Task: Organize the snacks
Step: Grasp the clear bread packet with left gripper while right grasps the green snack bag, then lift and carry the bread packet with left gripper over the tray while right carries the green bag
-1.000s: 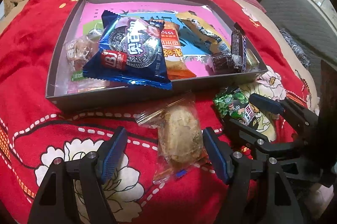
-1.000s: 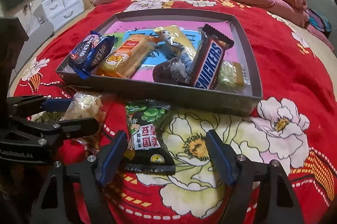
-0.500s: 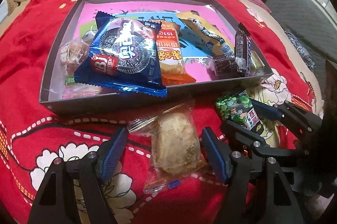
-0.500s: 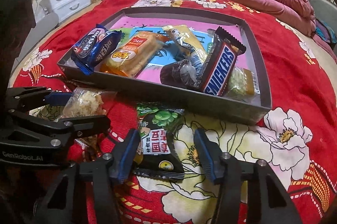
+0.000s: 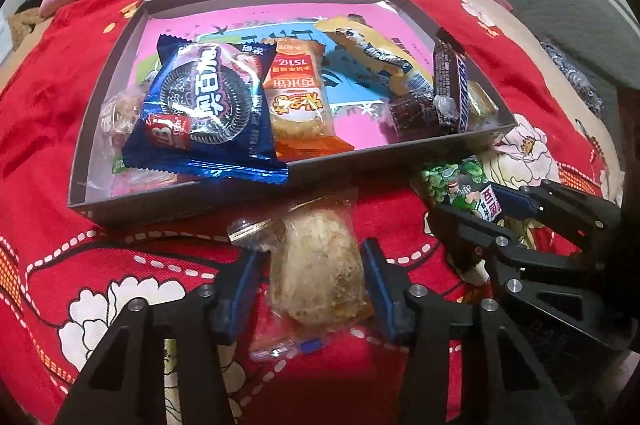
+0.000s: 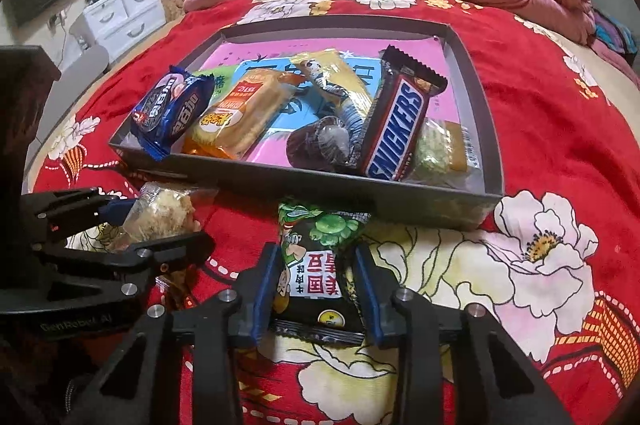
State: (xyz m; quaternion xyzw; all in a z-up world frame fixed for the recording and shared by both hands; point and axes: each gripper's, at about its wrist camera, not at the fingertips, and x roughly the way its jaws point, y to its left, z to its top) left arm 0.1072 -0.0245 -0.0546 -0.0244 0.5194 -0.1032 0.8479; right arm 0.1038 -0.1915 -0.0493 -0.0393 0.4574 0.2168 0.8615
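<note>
While the left gripper (image 5: 310, 277) closes on a clear-wrapped pastry (image 5: 316, 265) on the red bedspread (image 5: 48, 97), only the right wrist view shows "SNICKERS" (image 6: 396, 133) face-on in the tray (image 6: 280, 185); the right gripper (image 6: 316, 289) closes on a green pea packet (image 6: 316, 257).

The tray's (image 6: 476, 203) near wall is set just beyond both tools, and its front half is crowded with snacks. Bare floor (image 6: 260, 53) is left at its back; open bedspread (image 6: 560, 145) is found to its right.
</note>
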